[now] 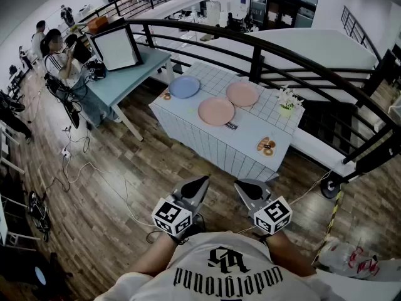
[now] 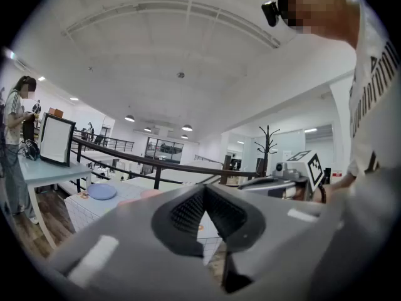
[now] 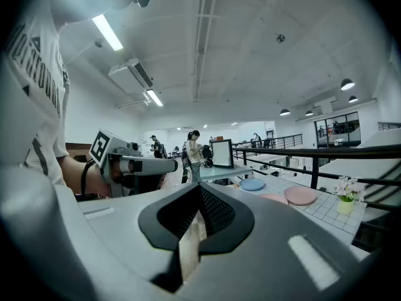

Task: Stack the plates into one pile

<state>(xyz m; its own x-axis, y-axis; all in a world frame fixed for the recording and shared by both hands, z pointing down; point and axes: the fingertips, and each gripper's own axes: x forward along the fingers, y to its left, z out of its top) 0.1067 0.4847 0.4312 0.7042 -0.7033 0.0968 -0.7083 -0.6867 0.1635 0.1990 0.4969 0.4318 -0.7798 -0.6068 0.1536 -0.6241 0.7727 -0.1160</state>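
Three plates lie apart on the white tiled table [image 1: 263,127]: a blue plate [image 1: 185,86] at the far left, a pink plate [image 1: 216,111] in the middle and another pink plate [image 1: 242,94] behind it. Both grippers hang in front of my chest, well short of the table. My left gripper [image 1: 204,179] is shut and holds nothing. My right gripper [image 1: 239,184] beside it is also shut and empty. The right gripper view shows the blue plate [image 3: 252,184] and a pink plate [image 3: 301,195] far ahead; the left gripper view shows the blue plate [image 2: 101,192].
A small flower pot [image 1: 287,102] stands at the table's far right, round pastries [image 1: 266,146] at its near right corner. A black railing [image 1: 263,49] runs behind the table. A desk with a monitor [image 1: 117,46] and seated people stand to the left. Cables cross the wooden floor [image 1: 94,168].
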